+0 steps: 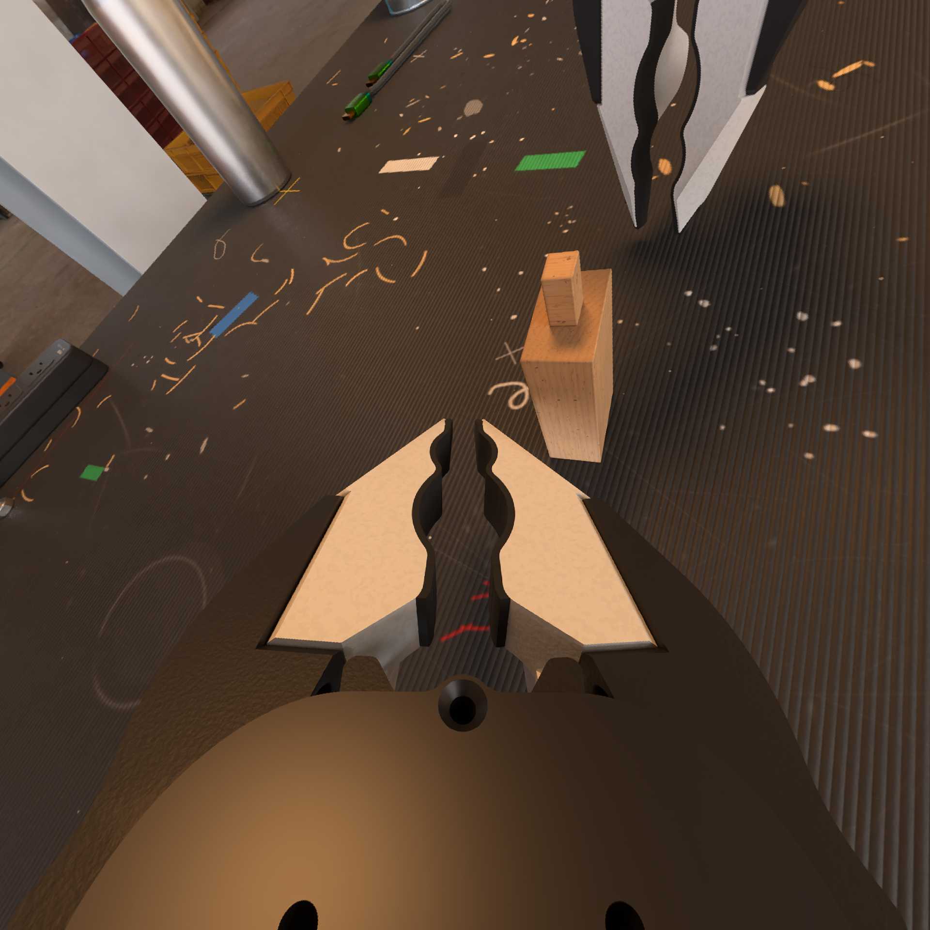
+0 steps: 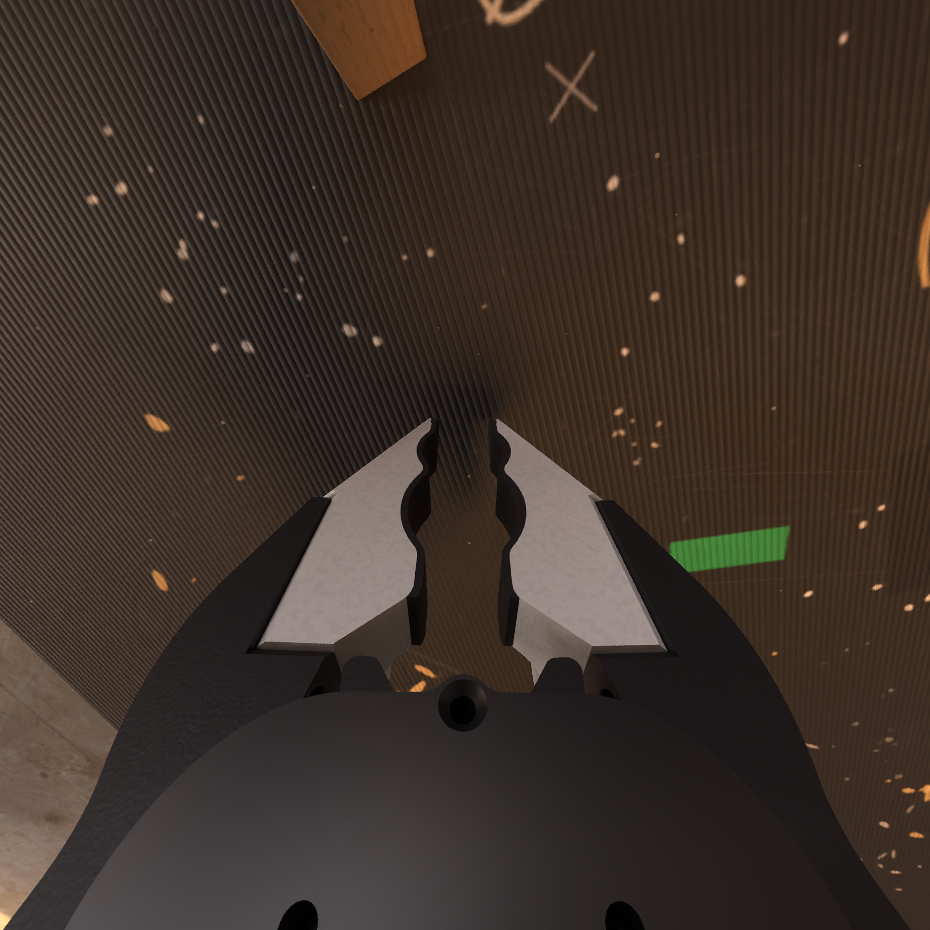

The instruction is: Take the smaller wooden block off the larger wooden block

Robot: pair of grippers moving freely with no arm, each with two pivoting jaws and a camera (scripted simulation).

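Observation:
A small wooden block stands upright on top of a larger wooden block, which rests on the dark ribbed mat. My left gripper, with tan fingers, is low over the mat just in front of and left of the larger block; its jaws stand a narrow gap apart and hold nothing. My right gripper, with white fingers, hangs above and beyond the blocks, pointing down, slightly open and empty. In the right wrist view, my right gripper faces bare mat, and only a corner of the larger block shows at the top edge.
A metal pole stands at the far left. A black power strip lies at the left table edge. Green tape, beige tape and blue tape patches mark the mat. A cable with green connectors lies far back.

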